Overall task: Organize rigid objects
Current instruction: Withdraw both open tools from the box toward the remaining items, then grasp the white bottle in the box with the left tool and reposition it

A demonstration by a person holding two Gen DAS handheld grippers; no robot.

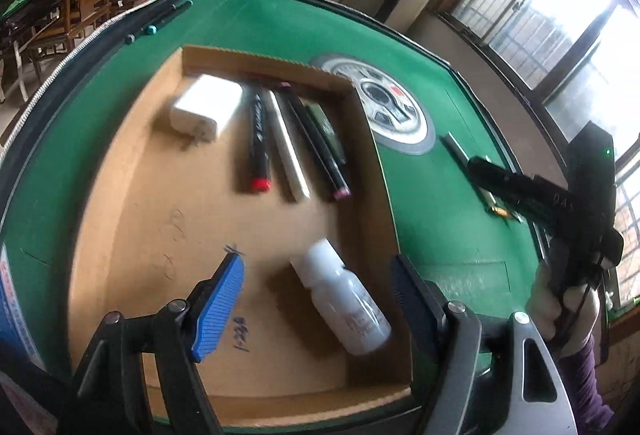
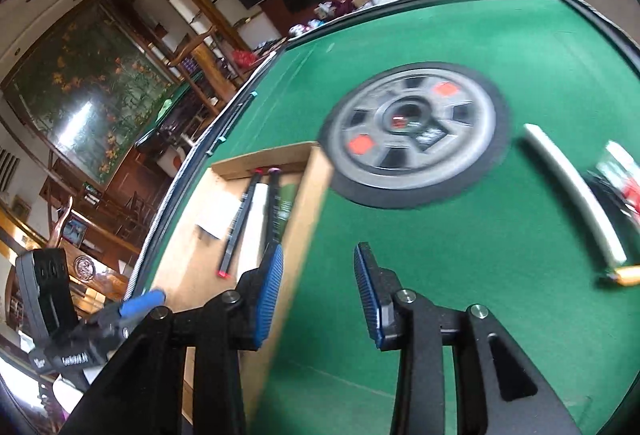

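Note:
A shallow cardboard tray (image 1: 152,235) lies on the green felt table (image 1: 440,219). It holds a white charger block (image 1: 206,107), a black marker with a red cap (image 1: 258,143), a white pen (image 1: 288,147), a pink-capped black marker (image 1: 316,143), a dark green item (image 1: 328,131) and a white bottle (image 1: 344,307) on its side. My left gripper (image 1: 316,263) hovers open over the bottle without touching it. My right gripper (image 2: 319,249) is open and empty above the tray's right wall (image 2: 308,227). A white stick (image 2: 572,195) and an orange lighter (image 2: 626,277) lie on the felt to its right.
The table's round centre console (image 2: 412,139) sits beside the tray. Two dark pens (image 1: 160,23) rest along the far-left table rim. A red and white item (image 2: 620,171) lies at the right edge, blurred. A hand (image 1: 548,299) holds the right gripper's handle. Chairs and a window surround the table.

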